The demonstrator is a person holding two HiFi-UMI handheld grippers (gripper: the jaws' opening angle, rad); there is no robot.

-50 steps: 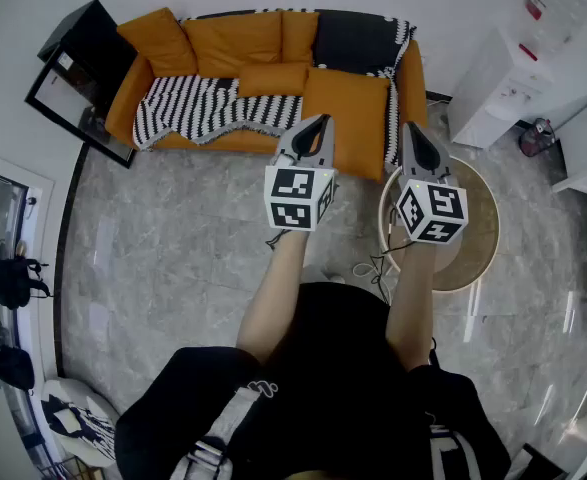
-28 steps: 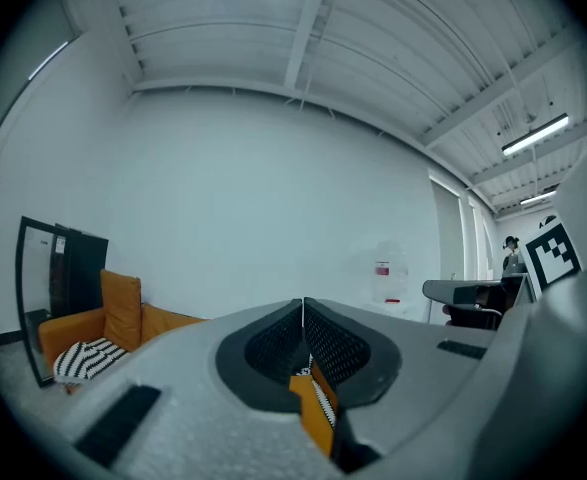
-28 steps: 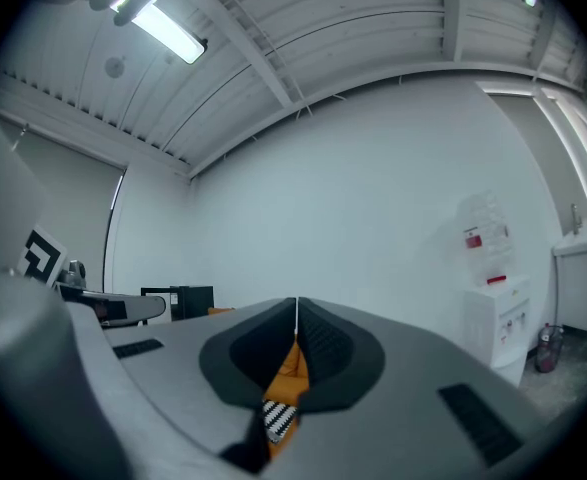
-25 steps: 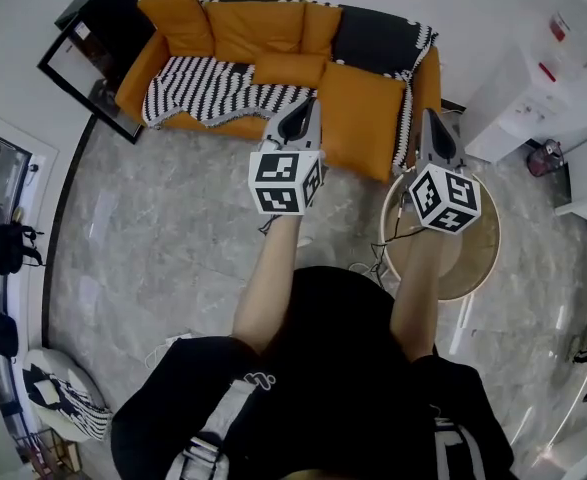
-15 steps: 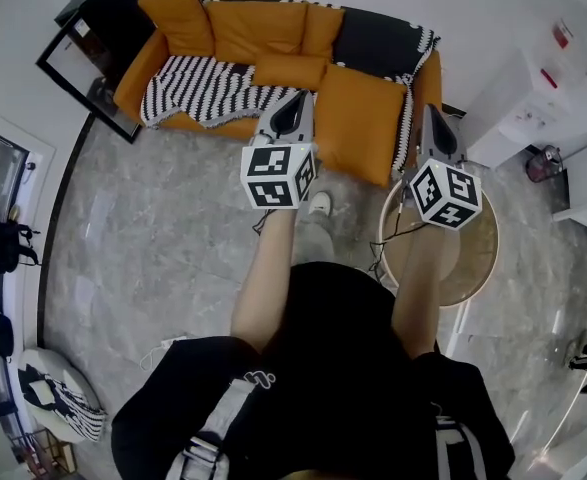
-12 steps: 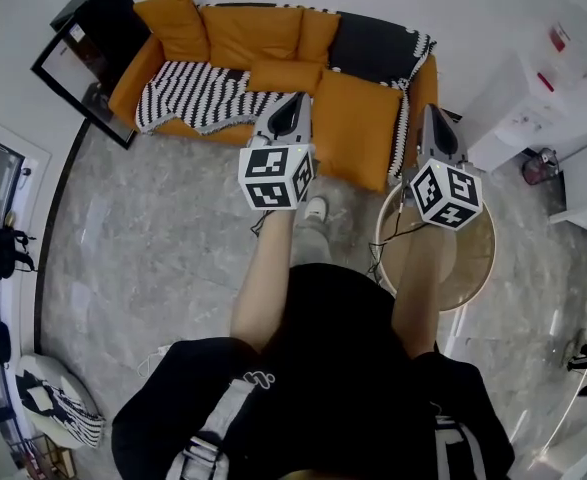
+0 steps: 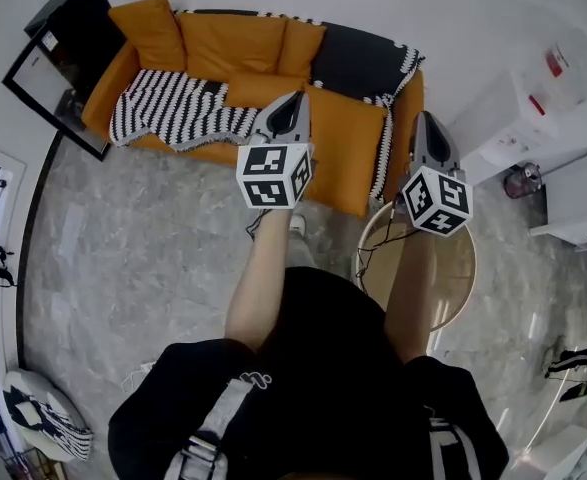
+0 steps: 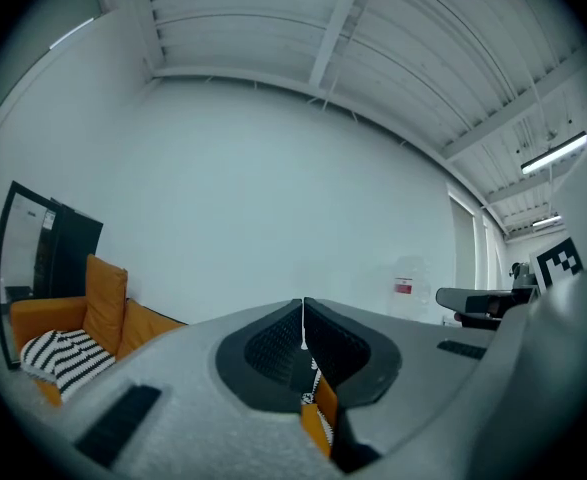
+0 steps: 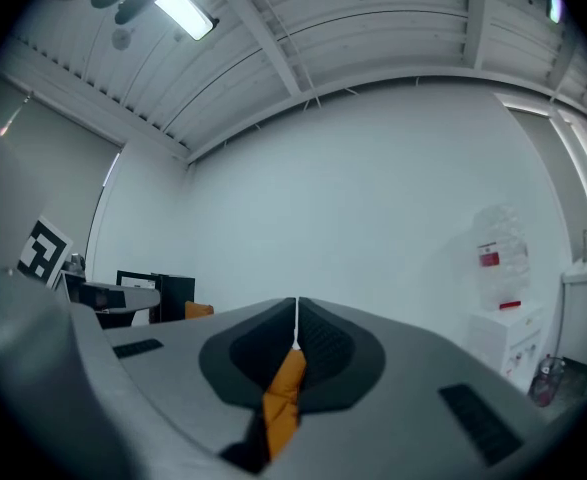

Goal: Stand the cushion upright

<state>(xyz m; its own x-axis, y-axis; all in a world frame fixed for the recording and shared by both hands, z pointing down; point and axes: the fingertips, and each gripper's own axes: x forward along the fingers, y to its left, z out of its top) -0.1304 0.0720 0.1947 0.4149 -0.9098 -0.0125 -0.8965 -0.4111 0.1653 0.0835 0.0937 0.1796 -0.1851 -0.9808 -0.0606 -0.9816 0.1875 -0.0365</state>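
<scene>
Locate the cushion point(image 7: 245, 90) first; it lies flat on the seat of the sofa point(image 7: 105, 90), one edge on the striped blanket point(image 7: 168, 108), in front of the upright back cushions point(image 7: 235, 40); it is not yet stood up.

Check the left gripper point(image 7: 291, 100); its jaws are pressed together with nothing between them. In the head view its tip overlaps the seat just right of the cushion, yet it is held level in front of you; whether it is near the cushion cannot be told. The right gripper point(image 7: 424, 120) is in the same condition: jaws together, empty, held level above the edge of the round table point(image 7: 455, 280).

In the gripper views, the orange strip below the closed tips of the left gripper point(image 8: 303, 320) and the right gripper point(image 9: 295, 320) is upholstery beyond the jaws, not a gripped item.

Read this posture as carriage, not grasp: both tools are closed, probably to keep the tips compact on approach. The cushion is soft and broad; expect to part the jaws before taking an edge; a pinch at one corner may let it fold instead of rising.
</scene>
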